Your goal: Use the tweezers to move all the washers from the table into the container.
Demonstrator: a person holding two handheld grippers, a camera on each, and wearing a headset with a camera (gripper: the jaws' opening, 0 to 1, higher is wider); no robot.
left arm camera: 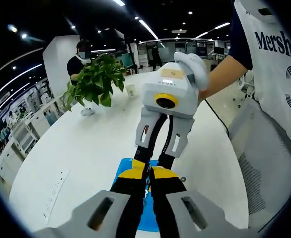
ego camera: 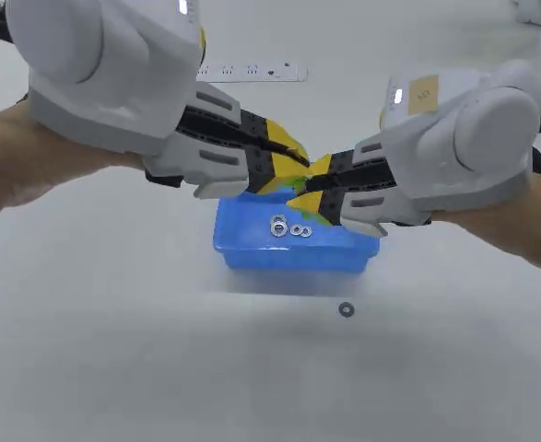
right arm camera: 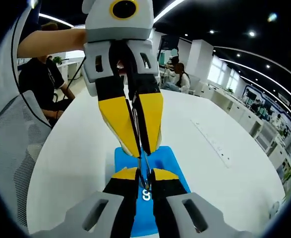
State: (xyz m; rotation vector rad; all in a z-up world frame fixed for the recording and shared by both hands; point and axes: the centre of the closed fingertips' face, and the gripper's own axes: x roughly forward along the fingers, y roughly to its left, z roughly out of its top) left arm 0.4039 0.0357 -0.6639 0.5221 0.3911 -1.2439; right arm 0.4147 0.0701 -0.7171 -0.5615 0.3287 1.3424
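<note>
A blue container (ego camera: 252, 244) sits mid-table with several washers (ego camera: 288, 227) inside. One washer (ego camera: 346, 310) lies on the white table in front of it. My left gripper (ego camera: 293, 164) and right gripper (ego camera: 311, 189) meet tip to tip just above the container's back edge. In the right gripper view thin metal tweezers (right arm camera: 142, 166) run from the left gripper's (right arm camera: 141, 148) closed yellow jaws down between my right gripper's (right arm camera: 144, 176) own closed jaws, over the container (right arm camera: 160, 158). The left gripper (left arm camera: 148, 173) faces the right gripper (left arm camera: 157, 158) over the container (left arm camera: 123, 163).
A white power strip (ego camera: 252, 71) lies at the table's far side. A potted plant (left arm camera: 93, 82) and a cup (left arm camera: 131, 89) stand further down the table, where a person sits. The table front is wide and bare apart from the lone washer.
</note>
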